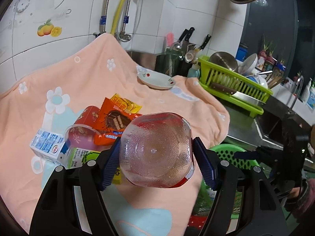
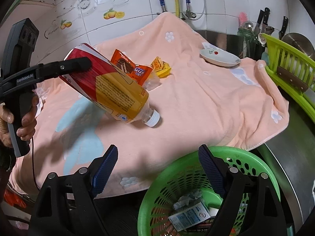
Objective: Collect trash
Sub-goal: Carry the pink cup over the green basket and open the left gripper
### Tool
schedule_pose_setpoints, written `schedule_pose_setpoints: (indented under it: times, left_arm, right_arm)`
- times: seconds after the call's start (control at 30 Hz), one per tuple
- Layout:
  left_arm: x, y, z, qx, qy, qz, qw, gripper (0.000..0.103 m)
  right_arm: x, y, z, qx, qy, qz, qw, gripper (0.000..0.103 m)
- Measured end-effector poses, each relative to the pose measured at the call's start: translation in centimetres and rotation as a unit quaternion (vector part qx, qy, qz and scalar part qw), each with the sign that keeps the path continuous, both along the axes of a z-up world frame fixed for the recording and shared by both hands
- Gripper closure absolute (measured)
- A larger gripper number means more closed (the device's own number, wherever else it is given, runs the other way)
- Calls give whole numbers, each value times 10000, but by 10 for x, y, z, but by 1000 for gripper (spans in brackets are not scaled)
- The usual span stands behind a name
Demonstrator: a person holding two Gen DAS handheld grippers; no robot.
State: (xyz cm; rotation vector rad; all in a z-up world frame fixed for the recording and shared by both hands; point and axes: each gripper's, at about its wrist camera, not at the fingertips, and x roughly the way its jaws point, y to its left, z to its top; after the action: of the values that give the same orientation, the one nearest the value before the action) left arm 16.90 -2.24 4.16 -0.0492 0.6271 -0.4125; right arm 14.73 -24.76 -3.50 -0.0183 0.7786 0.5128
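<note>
1. A worktop is covered by a peach towel (image 2: 196,102) with white flowers and pale blue patches. White tiled wall behind it, with hoses running down.
2. A green dish rack (image 2: 285,66) stands at the right of the towel, holding bowls and a knife.
3. A green perforated basket (image 2: 246,163) sits below the towel's near edge, directly under the right gripper (image 2: 157,169). Inside it lie a small carton and crumpled scraps.
4. The left gripper (image 1: 156,153) has hold of a plastic bottle (image 1: 157,151) with a red and yellow label. Its jaws sit moderately wide, one blue pad on each side of the bottle's base. The pads appear to touch the bottle, though the right one is partly hidden behind it. The right wrist view shows the bottle lifted and tilted, its white cap pointing down toward the towel, and a hand (image 2: 17,125) on the gripper's handle.
5. The right gripper's jaws are wide apart with nothing between them.
6. A white plate (image 2: 219,58) with a small red motif rests on the far side of the towel.
7. More trash lies on the towel beyond the bottle: an orange wafer wrapper (image 1: 116,122), a red cup (image 1: 86,118), a clear cup (image 1: 80,135), a blue and white carton (image 1: 47,145), a green carton (image 1: 82,155) and a yellow wrapper (image 1: 126,104). They are piled together, touching.
</note>
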Motion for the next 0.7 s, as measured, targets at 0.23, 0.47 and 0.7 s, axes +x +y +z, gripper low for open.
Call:
schedule_pose_setpoints:
  times: [0.23, 0.47, 0.7]
  left_arm:
    - [-5, -9, 1, -145, -8, -82, 9999, 33]
    - [-14, -9, 5, -291, -3, -103, 9995, 33]
    - [-26, -21, 1, -345, 41, -276, 9990, 33]
  right_arm:
    - [-7, -8, 3, -19, -46, -78, 10000, 22]
    - [-12, -12, 7, 41, -91, -139, 9999, 22]
    - [-28, -23, 7, -59, -134, -271, 9995, 22]
